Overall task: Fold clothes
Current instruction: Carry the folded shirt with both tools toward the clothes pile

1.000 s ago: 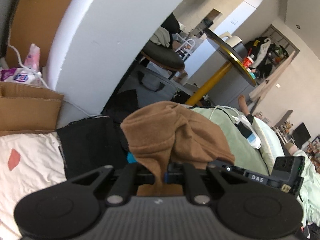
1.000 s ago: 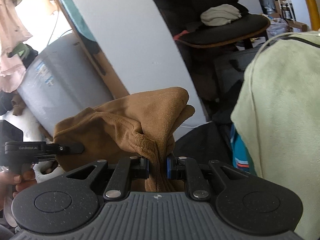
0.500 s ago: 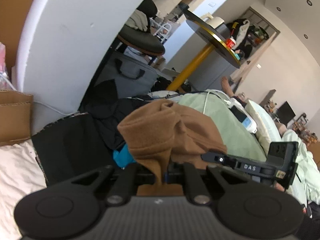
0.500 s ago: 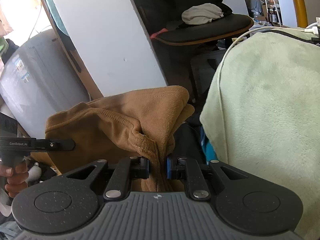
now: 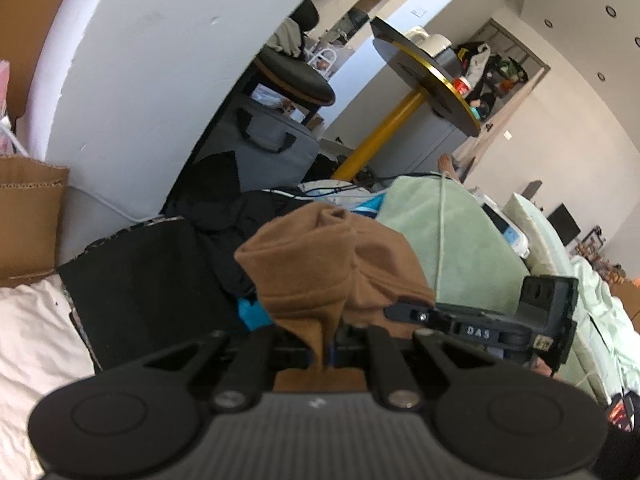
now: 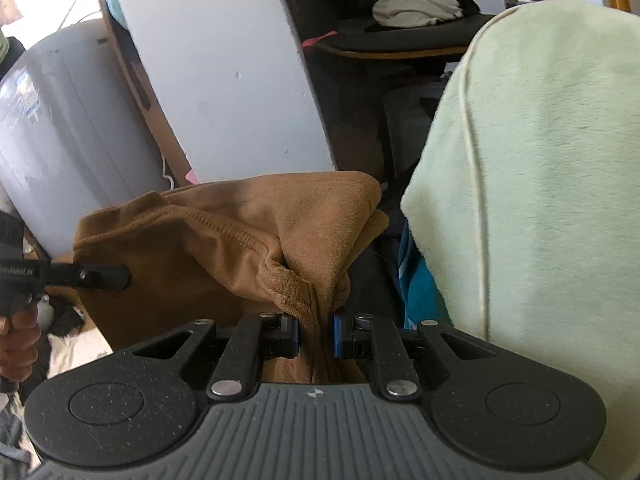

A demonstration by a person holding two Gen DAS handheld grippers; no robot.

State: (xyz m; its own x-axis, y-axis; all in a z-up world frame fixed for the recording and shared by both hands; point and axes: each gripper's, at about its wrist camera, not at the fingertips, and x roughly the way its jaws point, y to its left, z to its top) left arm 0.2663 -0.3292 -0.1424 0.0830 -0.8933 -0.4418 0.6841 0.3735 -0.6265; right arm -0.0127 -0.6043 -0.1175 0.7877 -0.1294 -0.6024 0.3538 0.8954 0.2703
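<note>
A brown fleece garment [image 5: 320, 264] hangs bunched between both grippers, lifted off the bed. My left gripper [image 5: 322, 354] is shut on one gathered edge of it. My right gripper [image 6: 316, 336] is shut on another bunch of the brown garment [image 6: 240, 236], near a stitched hem. In the left wrist view the right gripper [image 5: 416, 314] pokes in from the right, against the cloth. In the right wrist view the left gripper [image 6: 116, 276] reaches in from the left, held by a person's hand [image 6: 20, 332]. The cloth below both jaws is hidden.
A pale green blanket [image 6: 540, 184] rises on the right. Black clothes [image 5: 160, 280] and a teal item [image 5: 252, 314] lie beneath. A white wall panel [image 5: 152, 68], a grey bag [image 5: 268, 140], a black chair [image 6: 400, 36] and a yellow-legged round table [image 5: 424, 80] stand beyond.
Both grippers have kept their hold on the brown garment and swung together to the right; the green blanket now fills more of the right wrist view.
</note>
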